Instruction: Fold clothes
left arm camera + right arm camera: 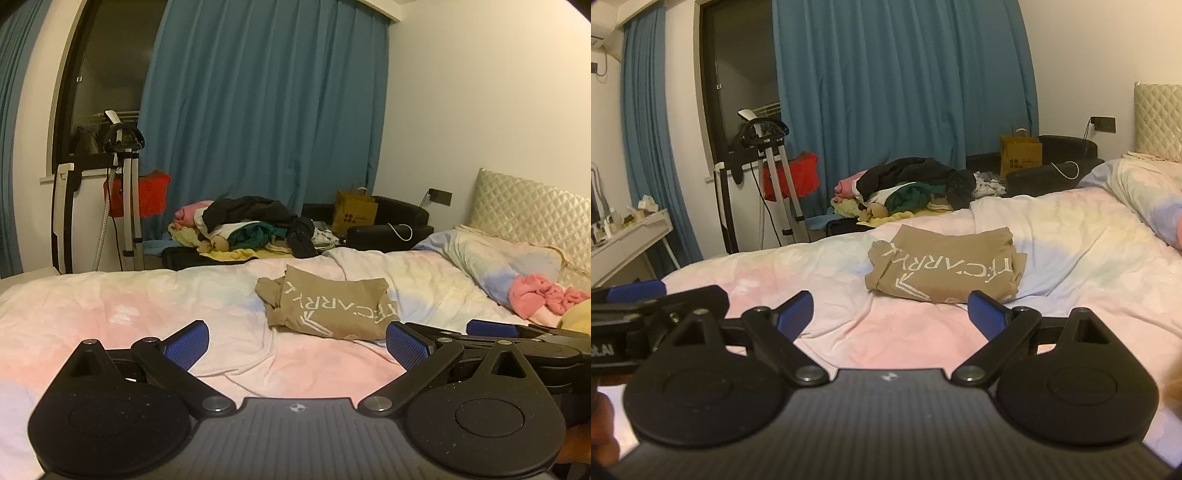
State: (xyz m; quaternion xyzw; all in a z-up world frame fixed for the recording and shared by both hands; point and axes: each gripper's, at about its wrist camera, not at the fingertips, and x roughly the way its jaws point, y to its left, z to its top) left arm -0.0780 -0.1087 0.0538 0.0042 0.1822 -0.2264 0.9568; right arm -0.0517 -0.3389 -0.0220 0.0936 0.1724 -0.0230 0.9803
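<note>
A tan garment with white lettering (328, 308) lies folded into a compact rectangle on the pastel bedsheet (147, 306); it also shows in the right wrist view (945, 267). My left gripper (297, 345) is open and empty, held above the sheet in front of the garment. My right gripper (892, 314) is open and empty, also in front of the garment. The right gripper shows at the right edge of the left wrist view (517, 332), and the left gripper at the left edge of the right wrist view (646, 299).
A pile of loose clothes (251, 229) sits beyond the far side of the bed. A pillow (498, 262) and a pink cloth (543, 295) lie at the headboard (532, 206) end. A garment steamer stand (123, 192), a paper bag (354, 212) and a dresser (624, 240) stand around.
</note>
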